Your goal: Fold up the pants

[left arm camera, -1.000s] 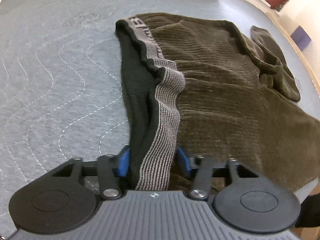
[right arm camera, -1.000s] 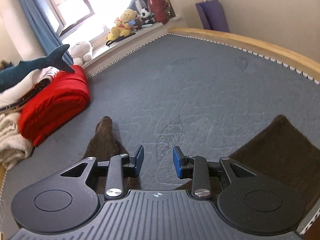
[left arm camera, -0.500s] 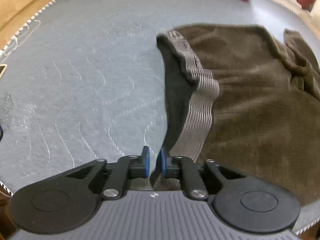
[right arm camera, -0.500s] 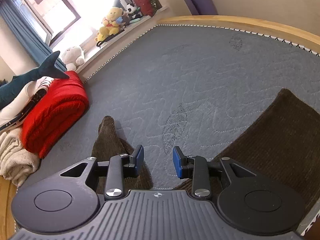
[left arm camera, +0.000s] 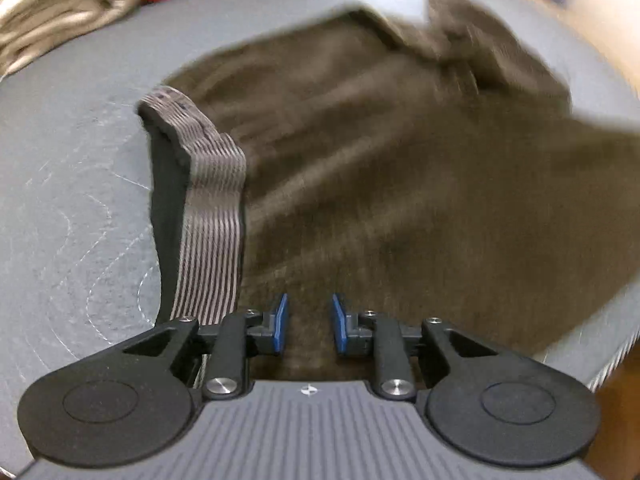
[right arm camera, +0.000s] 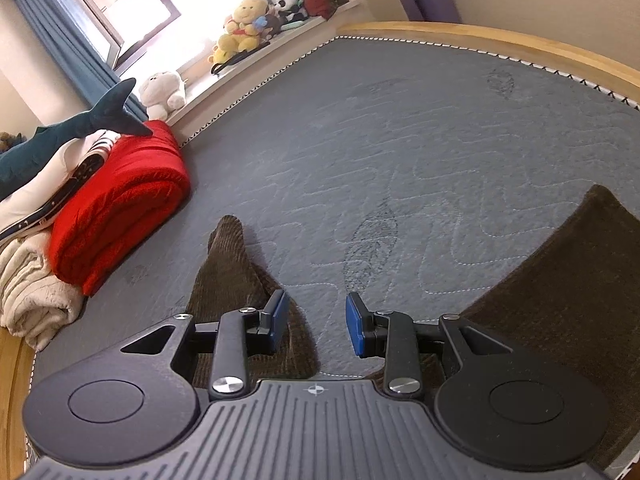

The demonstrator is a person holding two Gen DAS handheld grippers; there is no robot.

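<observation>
Brown corduroy pants (left arm camera: 380, 184) lie spread on the grey mattress (left arm camera: 72, 184), with the striped grey waistband (left arm camera: 212, 216) turned up along their left edge. My left gripper (left arm camera: 307, 322) is open and empty just above the brown fabric, to the right of the waistband. The left wrist view is blurred. In the right wrist view, my right gripper (right arm camera: 316, 320) is open and empty over bare mattress (right arm camera: 400, 140), between one brown pant end (right arm camera: 236, 276) on the left and another brown part (right arm camera: 560, 280) on the right.
A folded red blanket (right arm camera: 120, 208), a cream blanket (right arm camera: 32, 300) and a plush shark (right arm camera: 72, 128) lie at the mattress's left edge. Stuffed toys (right arm camera: 244, 20) sit on the windowsill. A wooden bed frame (right arm camera: 500, 40) runs along the far side.
My left gripper has let go of the waistband, opened, and shifted right over the brown fabric. My right gripper stays open and has barely moved.
</observation>
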